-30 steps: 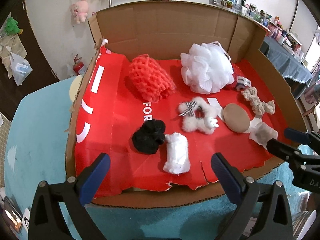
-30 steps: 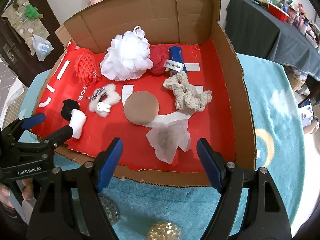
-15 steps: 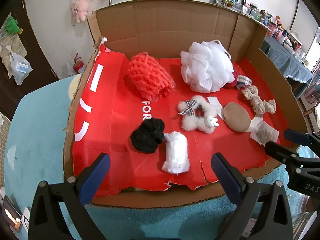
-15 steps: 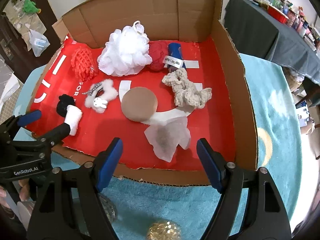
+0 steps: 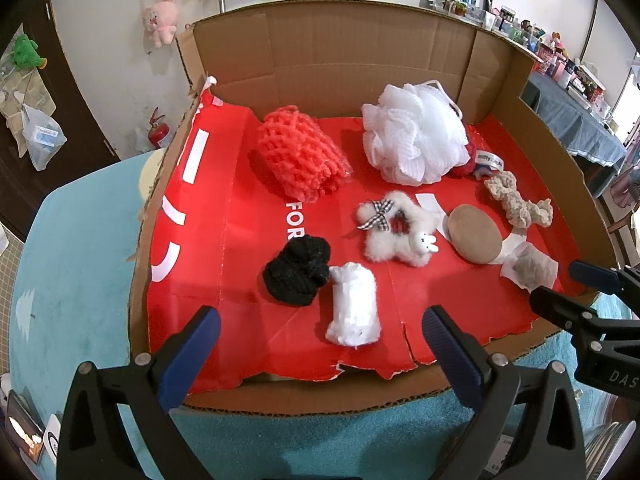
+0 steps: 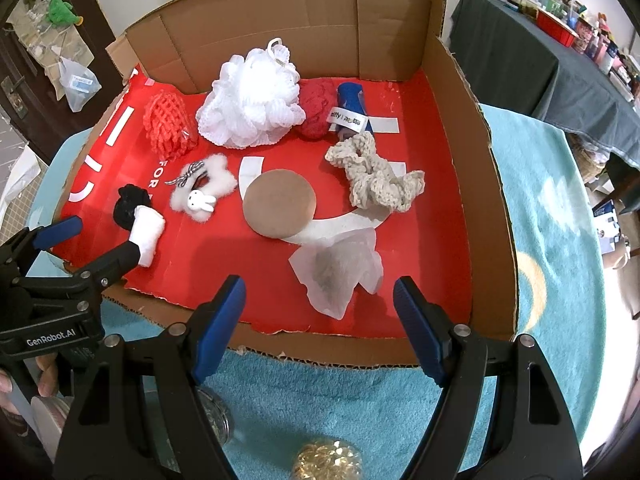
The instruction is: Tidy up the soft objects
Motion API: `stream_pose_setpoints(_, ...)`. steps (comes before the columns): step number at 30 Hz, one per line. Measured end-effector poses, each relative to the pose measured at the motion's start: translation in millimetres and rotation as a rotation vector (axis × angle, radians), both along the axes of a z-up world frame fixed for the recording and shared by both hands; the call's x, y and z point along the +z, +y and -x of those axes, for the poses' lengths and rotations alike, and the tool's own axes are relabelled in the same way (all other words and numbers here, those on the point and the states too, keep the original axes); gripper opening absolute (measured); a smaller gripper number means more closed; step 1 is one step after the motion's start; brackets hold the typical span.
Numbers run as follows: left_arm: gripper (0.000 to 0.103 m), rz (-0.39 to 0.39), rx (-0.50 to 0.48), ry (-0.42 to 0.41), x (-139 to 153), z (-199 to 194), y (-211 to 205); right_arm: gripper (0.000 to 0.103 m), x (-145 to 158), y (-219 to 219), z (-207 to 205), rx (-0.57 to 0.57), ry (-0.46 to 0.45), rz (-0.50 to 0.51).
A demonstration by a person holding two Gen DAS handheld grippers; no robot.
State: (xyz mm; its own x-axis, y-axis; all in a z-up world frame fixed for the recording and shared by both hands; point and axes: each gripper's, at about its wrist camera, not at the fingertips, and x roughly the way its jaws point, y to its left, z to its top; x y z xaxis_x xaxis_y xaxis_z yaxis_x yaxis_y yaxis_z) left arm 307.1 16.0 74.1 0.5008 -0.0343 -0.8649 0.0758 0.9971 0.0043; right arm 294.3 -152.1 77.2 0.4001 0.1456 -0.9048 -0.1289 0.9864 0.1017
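Both views are being taken from close above the near edge of the cardboard tray [image 5: 360, 52], looking steeply down and forward. The left wrist view is being centred on its left half, the right wrist view on its right; the middle is being shared.

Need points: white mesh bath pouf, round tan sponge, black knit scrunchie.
white mesh bath pouf [image 6: 250, 106], right wrist view, centre of the ruffles
round tan sponge [image 6: 279, 203], right wrist view, middle of its flat top
black knit scrunchie [image 5: 297, 276], left wrist view, centre of the bundle
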Motion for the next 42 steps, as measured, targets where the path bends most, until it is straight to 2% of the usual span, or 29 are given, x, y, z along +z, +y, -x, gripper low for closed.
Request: stream_pose_setpoints(42, 0.103, 0.002, 0.004, -0.006, 2.0, 3.4, 1.4, 0.076, 1.3, 0.2, 1.5, 0.004, -0.002, -0.001)
